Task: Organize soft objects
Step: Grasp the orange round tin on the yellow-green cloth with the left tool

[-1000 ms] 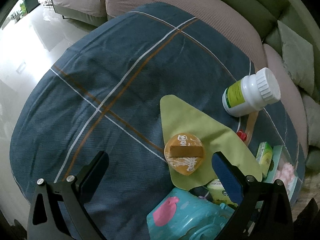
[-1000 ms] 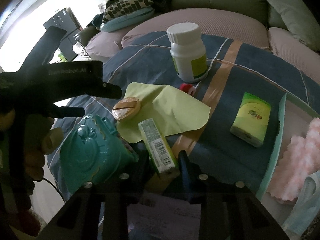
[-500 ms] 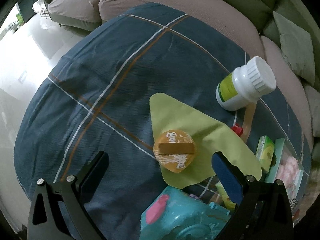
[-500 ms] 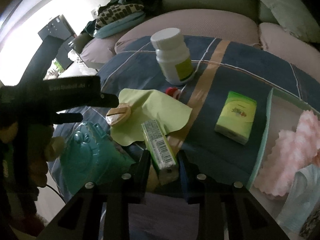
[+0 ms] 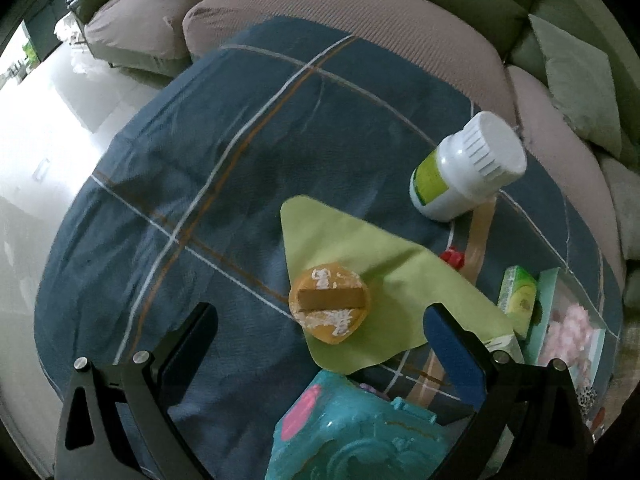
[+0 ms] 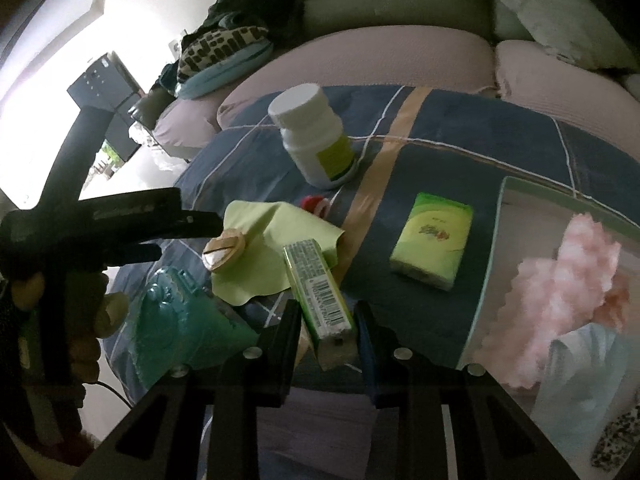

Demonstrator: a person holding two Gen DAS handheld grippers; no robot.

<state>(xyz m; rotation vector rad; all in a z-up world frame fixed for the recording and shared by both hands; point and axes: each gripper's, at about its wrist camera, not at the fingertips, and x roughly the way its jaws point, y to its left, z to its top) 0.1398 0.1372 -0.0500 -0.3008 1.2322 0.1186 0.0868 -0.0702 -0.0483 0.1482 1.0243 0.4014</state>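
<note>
My right gripper (image 6: 326, 312) is shut on a narrow green tissue pack (image 6: 316, 280) with a barcode, held above the blue checked cloth. A second green tissue pack (image 6: 432, 240) lies flat near the pale tray (image 6: 496, 240), which holds a pink fluffy cloth (image 6: 568, 272). My left gripper (image 5: 320, 314) hangs open over a round orange packet (image 5: 330, 304) that rests on a yellow-green wipe (image 5: 360, 256). In the right wrist view, the left gripper (image 6: 180, 236) sits at the left, above the wipe (image 6: 272, 248).
A white bottle (image 5: 464, 168) with a green label stands behind the wipe, a small red cap (image 5: 452, 258) beside it. A teal plastic toy (image 5: 352, 432) sits under the left gripper. Sofa cushions (image 5: 360, 12) ring the far side. A hand (image 6: 96, 320) holds the left gripper.
Both grippers have drifted right and slightly up, so the table objects slid left in both views. More of the tray shows. The right gripper kept its hold on the tissue pack.
</note>
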